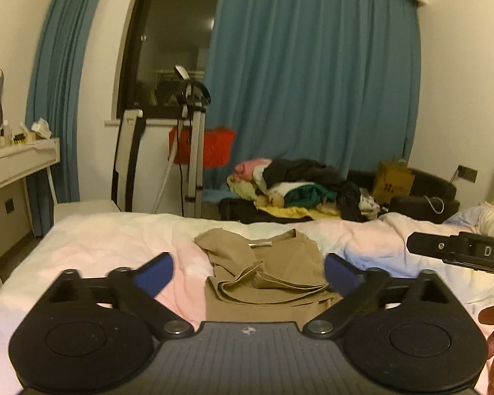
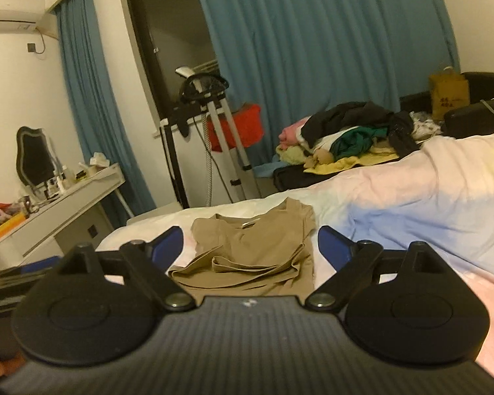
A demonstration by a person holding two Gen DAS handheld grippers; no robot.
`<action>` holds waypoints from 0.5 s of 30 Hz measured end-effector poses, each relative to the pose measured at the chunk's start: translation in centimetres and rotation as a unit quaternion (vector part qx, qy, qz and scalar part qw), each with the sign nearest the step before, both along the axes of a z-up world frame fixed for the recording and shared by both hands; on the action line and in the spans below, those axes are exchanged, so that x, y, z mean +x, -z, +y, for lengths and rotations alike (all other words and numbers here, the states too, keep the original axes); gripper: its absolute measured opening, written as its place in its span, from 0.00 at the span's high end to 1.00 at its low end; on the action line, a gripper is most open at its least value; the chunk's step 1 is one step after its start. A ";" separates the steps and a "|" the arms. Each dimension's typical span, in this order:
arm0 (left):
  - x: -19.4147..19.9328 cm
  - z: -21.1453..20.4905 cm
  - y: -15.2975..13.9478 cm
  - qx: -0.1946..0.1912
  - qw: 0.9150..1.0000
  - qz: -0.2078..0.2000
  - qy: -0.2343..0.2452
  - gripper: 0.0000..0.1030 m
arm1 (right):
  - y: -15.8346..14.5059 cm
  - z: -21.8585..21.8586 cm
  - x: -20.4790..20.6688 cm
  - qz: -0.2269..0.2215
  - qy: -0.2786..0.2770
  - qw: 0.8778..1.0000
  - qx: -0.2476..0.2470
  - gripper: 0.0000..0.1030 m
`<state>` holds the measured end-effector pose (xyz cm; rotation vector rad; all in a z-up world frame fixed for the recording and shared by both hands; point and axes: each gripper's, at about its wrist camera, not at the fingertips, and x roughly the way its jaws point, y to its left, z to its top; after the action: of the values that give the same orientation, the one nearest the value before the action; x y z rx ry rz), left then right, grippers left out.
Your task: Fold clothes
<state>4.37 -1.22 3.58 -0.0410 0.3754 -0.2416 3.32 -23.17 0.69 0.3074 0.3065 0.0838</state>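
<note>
A tan shirt (image 1: 266, 273) lies partly folded on the pale bed cover (image 1: 108, 243), collar toward the far edge, sleeves gathered in loose folds across its middle. It also shows in the right wrist view (image 2: 253, 250). My left gripper (image 1: 248, 268) is open and empty, held above the shirt's near part with its blue pads wide on either side. My right gripper (image 2: 250, 243) is also open and empty, above the shirt's near edge. Part of the right gripper shows in the left wrist view (image 1: 461, 250), at the right.
A pile of mixed clothes (image 1: 299, 187) lies on a dark sofa beyond the bed, with a brown paper bag (image 1: 392, 181). A garment steamer stand (image 1: 191, 151) and a white dressing table (image 1: 19, 161) stand at the left. Blue curtains (image 1: 313, 82) hang behind.
</note>
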 end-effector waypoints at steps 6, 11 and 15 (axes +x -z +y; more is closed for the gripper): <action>-1.8 0.9 0.7 -0.019 1.000 0.024 0.006 0.00 | 1.3 0.6 -1.1 0.016 0.007 1.000 -0.001 0.13; 0.7 2.3 4.0 -0.139 0.976 0.165 0.041 0.02 | 3.0 0.0 -0.5 0.064 0.014 0.996 0.064 0.13; 2.8 3.4 7.4 -0.215 0.946 0.239 0.033 0.06 | 6.6 -1.0 0.4 0.157 0.006 0.973 0.171 0.13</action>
<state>7.13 2.16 -3.84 -0.5249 0.8025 -0.3788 3.73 -24.19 -5.86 0.6671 0.6068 0.0756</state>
